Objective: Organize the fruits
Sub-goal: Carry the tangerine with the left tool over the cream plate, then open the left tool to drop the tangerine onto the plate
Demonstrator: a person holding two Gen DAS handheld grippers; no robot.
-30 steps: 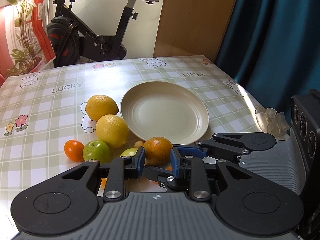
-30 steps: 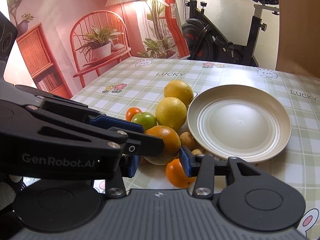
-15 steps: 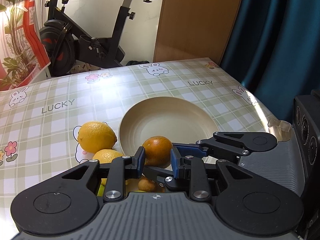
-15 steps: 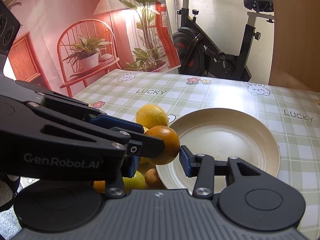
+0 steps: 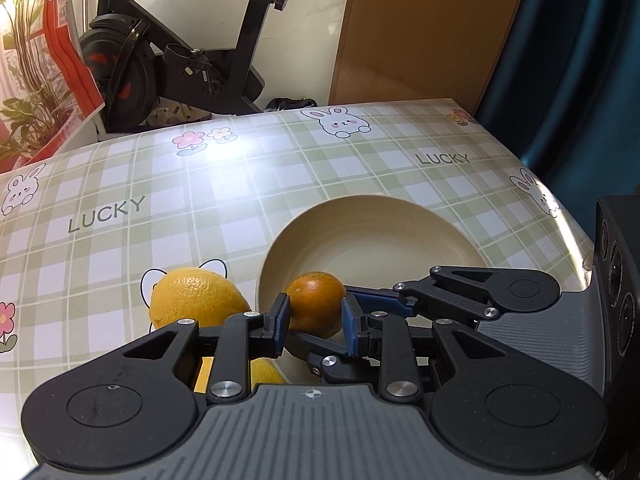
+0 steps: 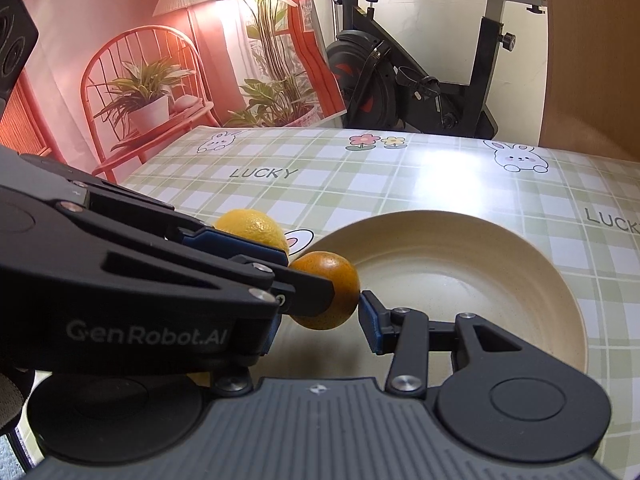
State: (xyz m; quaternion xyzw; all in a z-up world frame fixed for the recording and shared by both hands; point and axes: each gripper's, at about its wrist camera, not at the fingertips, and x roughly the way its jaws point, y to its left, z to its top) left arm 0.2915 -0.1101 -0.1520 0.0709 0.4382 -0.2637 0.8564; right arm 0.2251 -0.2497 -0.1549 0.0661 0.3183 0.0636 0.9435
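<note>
The left gripper's body covers most of a second lemon at 6 o'clock (only a yellow sliver shows). The plate's near rim hides behind the right gripper, whose left finger is masked, so its grip is unclear.

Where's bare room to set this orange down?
The plate is bare inside, directly beyond the orange held in the left gripper. Far tablecloth past the plate is open too. It is crowded left of the plate, by the lemons.
</note>
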